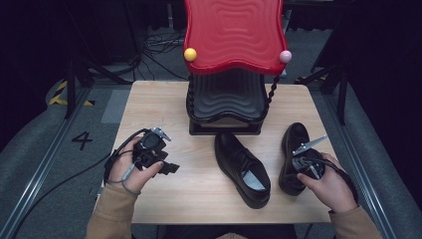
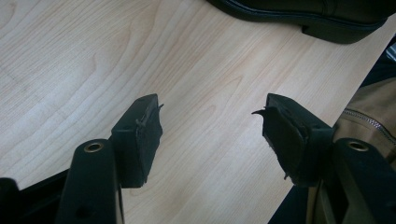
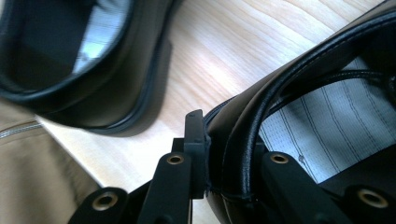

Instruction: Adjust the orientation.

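Observation:
Two black leather dress shoes lie on the wooden table [image 1: 199,194]. One shoe [image 1: 242,167] rests at the centre, toe pointing away; its heel and sole [image 2: 322,18] also cross the top of the left gripper view. The other shoe [image 1: 293,149] is at the right. My right gripper [image 1: 304,168] is shut on that shoe's heel collar [image 3: 233,154], one jaw outside the leather and one inside against the striped lining [image 3: 327,126]. My left gripper [image 1: 166,167] hovers at the table's left, its jaws [image 2: 210,135] wide open over bare wood with nothing between them.
A shoe rack with a red wavy top [image 1: 233,35] and a black wavy shelf [image 1: 226,94] stands at the table's far middle. A yellow knob [image 1: 190,54] and a pink knob [image 1: 285,56] mark its front corners. Cables trail off the table's left side.

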`<action>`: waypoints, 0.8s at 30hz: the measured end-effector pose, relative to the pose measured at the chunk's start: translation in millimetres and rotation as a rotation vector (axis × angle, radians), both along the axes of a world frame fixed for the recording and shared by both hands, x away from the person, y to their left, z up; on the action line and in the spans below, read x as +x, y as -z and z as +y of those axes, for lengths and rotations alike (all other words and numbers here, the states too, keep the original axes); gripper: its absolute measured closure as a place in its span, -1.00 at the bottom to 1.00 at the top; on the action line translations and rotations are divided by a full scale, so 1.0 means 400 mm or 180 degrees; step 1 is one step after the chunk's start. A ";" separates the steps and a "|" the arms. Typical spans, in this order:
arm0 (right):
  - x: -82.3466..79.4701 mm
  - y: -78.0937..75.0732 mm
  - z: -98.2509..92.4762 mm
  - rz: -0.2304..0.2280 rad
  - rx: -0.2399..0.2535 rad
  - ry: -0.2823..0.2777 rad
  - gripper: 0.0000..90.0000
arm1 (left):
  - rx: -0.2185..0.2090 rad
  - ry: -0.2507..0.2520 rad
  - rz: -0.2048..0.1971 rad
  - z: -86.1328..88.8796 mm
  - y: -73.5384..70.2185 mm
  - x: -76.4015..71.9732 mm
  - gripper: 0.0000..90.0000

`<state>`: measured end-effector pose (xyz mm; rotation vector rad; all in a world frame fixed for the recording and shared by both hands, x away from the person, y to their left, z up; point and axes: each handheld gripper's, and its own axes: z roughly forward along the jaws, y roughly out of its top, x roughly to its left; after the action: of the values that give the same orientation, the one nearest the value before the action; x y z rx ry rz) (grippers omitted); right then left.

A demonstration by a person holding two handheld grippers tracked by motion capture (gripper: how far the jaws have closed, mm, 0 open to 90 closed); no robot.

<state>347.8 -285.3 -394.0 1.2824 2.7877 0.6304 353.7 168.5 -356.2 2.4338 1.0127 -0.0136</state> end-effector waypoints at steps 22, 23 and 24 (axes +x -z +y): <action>-0.065 -0.052 0.062 -0.0179 -0.0176 -0.1352 0.73 | -0.0002 0.0027 0.0010 -0.006 -0.001 0.000 -0.17; -0.064 -0.050 0.062 -0.0186 -0.0189 -0.1389 0.73 | -0.0005 0.0028 0.0010 -0.006 -0.001 0.000 -0.17; -0.063 -0.047 0.062 -0.0186 -0.0231 -0.1425 0.73 | -0.0001 0.0037 0.0005 -0.006 -0.001 0.000 -0.17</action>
<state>322.5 -260.5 -375.3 0.6132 3.0303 0.5554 353.7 166.3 -355.7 2.4397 0.9992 -0.0198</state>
